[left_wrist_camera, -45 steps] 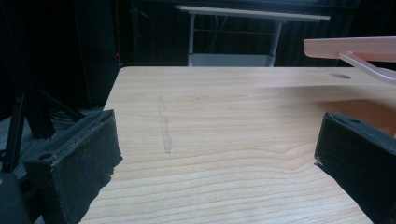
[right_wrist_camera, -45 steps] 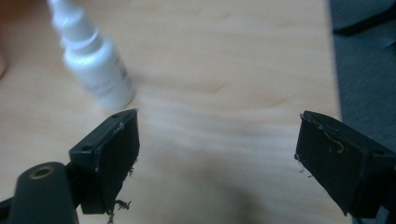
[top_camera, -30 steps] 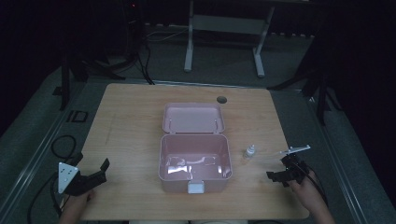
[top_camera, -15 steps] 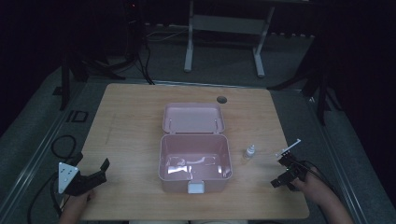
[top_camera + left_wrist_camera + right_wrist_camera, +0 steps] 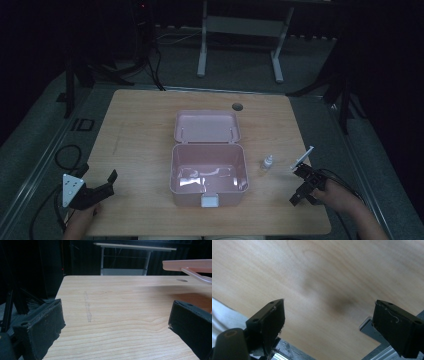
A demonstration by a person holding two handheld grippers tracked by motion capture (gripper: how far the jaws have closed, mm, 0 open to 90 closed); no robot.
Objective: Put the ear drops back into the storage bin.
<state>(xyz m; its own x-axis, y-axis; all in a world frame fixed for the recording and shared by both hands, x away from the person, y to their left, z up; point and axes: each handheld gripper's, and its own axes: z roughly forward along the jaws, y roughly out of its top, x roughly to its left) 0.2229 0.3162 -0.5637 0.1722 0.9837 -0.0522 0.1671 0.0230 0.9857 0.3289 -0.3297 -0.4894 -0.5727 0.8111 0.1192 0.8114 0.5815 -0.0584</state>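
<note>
At the middle of the wooden worktop (image 5: 145,130) sits an open pink box (image 5: 209,175), its lid (image 5: 206,126) laid back flat behind it toward the far edge, a white latch (image 5: 209,200) at its near wall. Something pale and glossy lies on the box floor; what it is cannot be told. Just right of the box stands a small clear dropper bottle (image 5: 268,161), and farther right, near the worktop's right edge, a thin white stick-like thing (image 5: 302,158) lies slanted, its near end close to the right tongs (image 5: 303,186). A round dark hole (image 5: 237,106) marks the worktop behind the lid. Beyond the far edge stand a pale metal frame (image 5: 240,30) and dark stands on the floor.

From above, the left tongs (image 5: 102,186) rest at the near left corner, well apart from the box, grey plate on top, the hand behind them at the bottom edge. The left gripper view looks low across bare wood with a faint grey streak (image 5: 87,307), the pink lid's edge at upper right; its jaws stand wide with nothing between them.

The right hand (image 5: 336,196) comes in from the lower right. The right gripper view looks steeply down on bare wood and the worktop's metal edge (image 5: 372,332); those jaws also stand wide and empty.
</note>
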